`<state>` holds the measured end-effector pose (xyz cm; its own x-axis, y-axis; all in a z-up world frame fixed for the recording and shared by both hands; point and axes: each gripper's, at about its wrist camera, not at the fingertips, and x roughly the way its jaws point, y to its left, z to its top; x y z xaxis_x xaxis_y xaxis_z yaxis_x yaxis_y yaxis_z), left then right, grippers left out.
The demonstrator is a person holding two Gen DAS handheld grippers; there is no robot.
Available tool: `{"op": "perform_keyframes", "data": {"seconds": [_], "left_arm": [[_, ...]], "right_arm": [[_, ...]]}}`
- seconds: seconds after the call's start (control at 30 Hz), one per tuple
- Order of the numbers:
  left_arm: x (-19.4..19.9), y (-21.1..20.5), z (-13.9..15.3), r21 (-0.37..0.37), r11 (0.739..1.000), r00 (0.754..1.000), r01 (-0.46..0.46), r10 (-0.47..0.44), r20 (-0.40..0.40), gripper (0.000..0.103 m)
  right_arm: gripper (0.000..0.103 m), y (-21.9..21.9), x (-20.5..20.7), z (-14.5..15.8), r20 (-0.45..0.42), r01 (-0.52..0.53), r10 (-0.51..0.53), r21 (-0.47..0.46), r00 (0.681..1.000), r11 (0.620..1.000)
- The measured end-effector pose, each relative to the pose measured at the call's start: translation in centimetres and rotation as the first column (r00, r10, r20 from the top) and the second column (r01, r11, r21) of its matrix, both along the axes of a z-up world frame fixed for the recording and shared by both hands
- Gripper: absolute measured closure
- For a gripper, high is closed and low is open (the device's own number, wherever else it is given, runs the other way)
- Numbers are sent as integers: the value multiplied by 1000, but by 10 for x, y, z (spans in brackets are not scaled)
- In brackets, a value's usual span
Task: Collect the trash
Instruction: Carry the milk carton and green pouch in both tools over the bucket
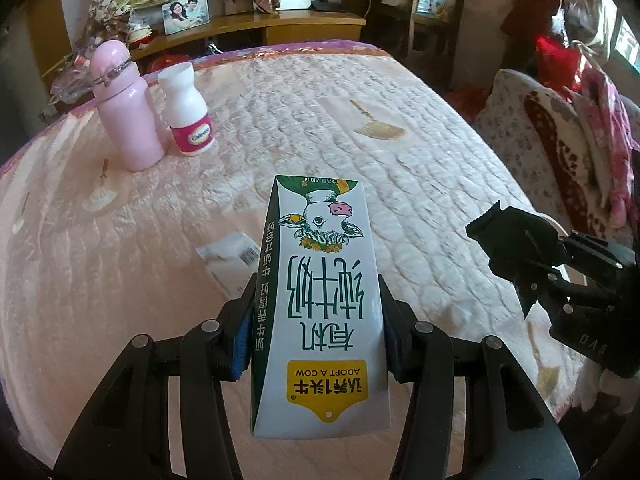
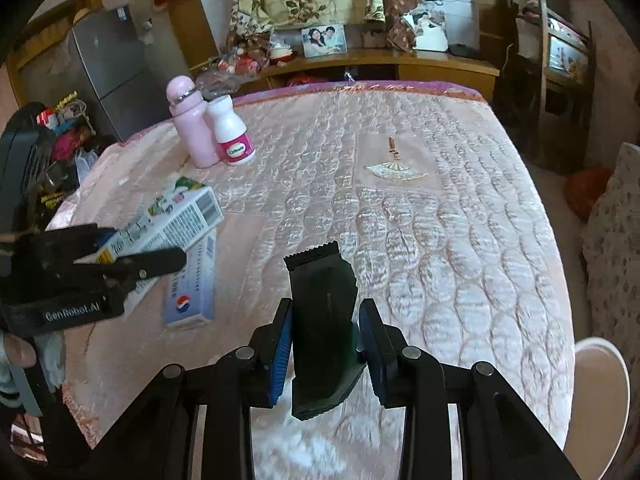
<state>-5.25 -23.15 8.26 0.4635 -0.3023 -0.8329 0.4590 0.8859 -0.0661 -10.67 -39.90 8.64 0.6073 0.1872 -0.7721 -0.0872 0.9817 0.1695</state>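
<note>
My left gripper (image 1: pixel 318 344) is shut on a white and green milk carton (image 1: pixel 320 280) with a cow picture, held above the pink quilted bed (image 1: pixel 360 128); the carton (image 2: pixel 176 220) and left gripper (image 2: pixel 132 260) also show at the left of the right wrist view. My right gripper (image 2: pixel 324 344) is shut on a black folded bag with a serrated edge (image 2: pixel 322 300), seen at the right of the left wrist view (image 1: pixel 512 240). A white and blue box (image 2: pixel 192 296) lies flat on the bed (image 2: pixel 400 200) under the carton; it shows partly in the left wrist view (image 1: pixel 230 258).
A pink bottle (image 1: pixel 126 112) and a white pill bottle (image 1: pixel 188 116) stand at the bed's far left. A white round bin rim (image 2: pixel 600 392) is at the right edge. A wooden shelf (image 1: pixel 260 28) with photos stands behind the bed. A patterned cushion (image 1: pixel 560 148) lies at the right.
</note>
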Motion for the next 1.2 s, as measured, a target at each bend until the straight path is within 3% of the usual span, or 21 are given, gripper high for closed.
{"op": "perform_keyframes", "data": {"seconds": [0.53,1.2], "left_arm": [[-67,-43,9,-16,997,996,76,-75,52,54],[-112,-134,27,-21,975,971,219,-216,103,53]], "right_arm": [[71,-25,-63,15,24,68,-68,18,997,998],[71,-109,-126,36,58,229,-230,20,971,973]]}}
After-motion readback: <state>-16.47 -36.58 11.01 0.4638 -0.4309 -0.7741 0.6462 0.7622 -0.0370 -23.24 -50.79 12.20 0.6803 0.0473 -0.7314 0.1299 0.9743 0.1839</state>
